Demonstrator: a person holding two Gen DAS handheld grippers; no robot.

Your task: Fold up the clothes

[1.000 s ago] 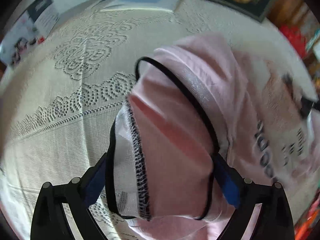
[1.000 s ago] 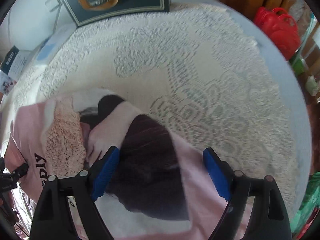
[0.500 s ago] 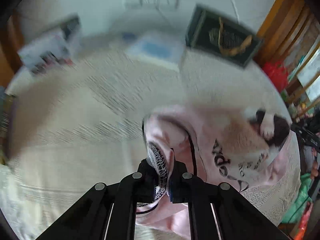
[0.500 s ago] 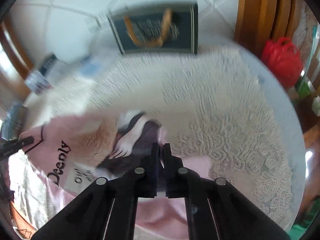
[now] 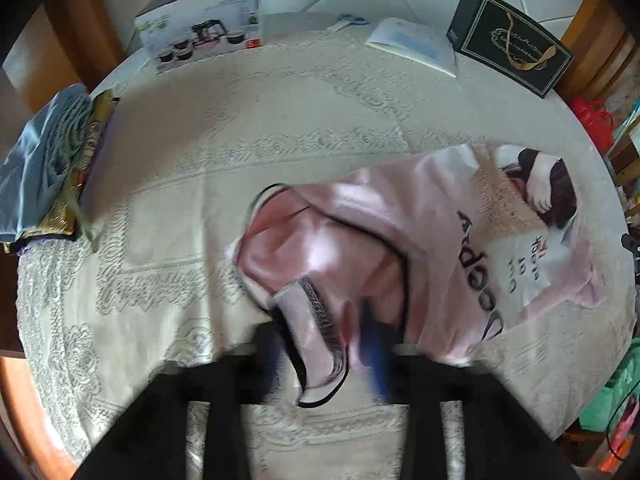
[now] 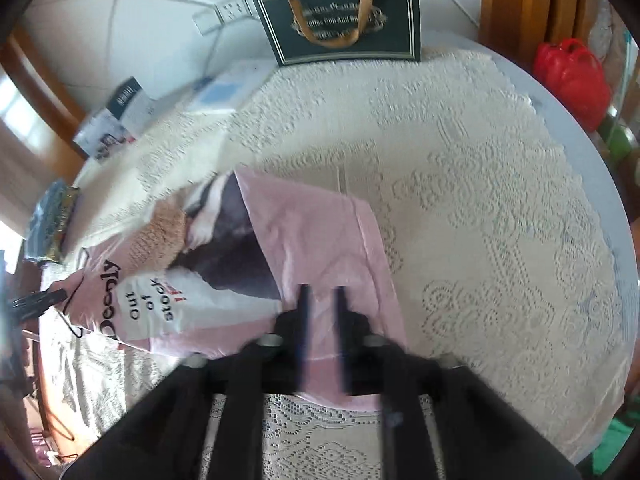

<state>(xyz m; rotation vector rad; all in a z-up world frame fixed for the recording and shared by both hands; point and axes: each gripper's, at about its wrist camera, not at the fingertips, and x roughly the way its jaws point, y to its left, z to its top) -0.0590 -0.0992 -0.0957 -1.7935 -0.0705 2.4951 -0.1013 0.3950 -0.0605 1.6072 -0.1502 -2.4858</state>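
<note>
A pink T-shirt [image 5: 400,248] with a printed picture and black lettering lies crumpled on the lace tablecloth [image 5: 240,160]. My left gripper [image 5: 324,344] is blurred; its fingers stand apart around the shirt's black-trimmed collar edge. In the right wrist view the same shirt [image 6: 312,240] lies folded over, print to the left. My right gripper [image 6: 322,308] has its fingers a small gap apart over the pink cloth; the view is blurred.
A dark gift bag [image 5: 512,60] and a white packet [image 5: 412,46] stand at the back. A tea set box [image 5: 200,24] stands back left. Folded blue cloth [image 5: 44,160] lies at the left edge. A red bag [image 6: 572,76] sits beyond the table's right edge.
Both grippers shut on the shirt half a second ago and lifted it. Now both have pulled back and their fingers have parted; the shirt lies lower on the table.
</note>
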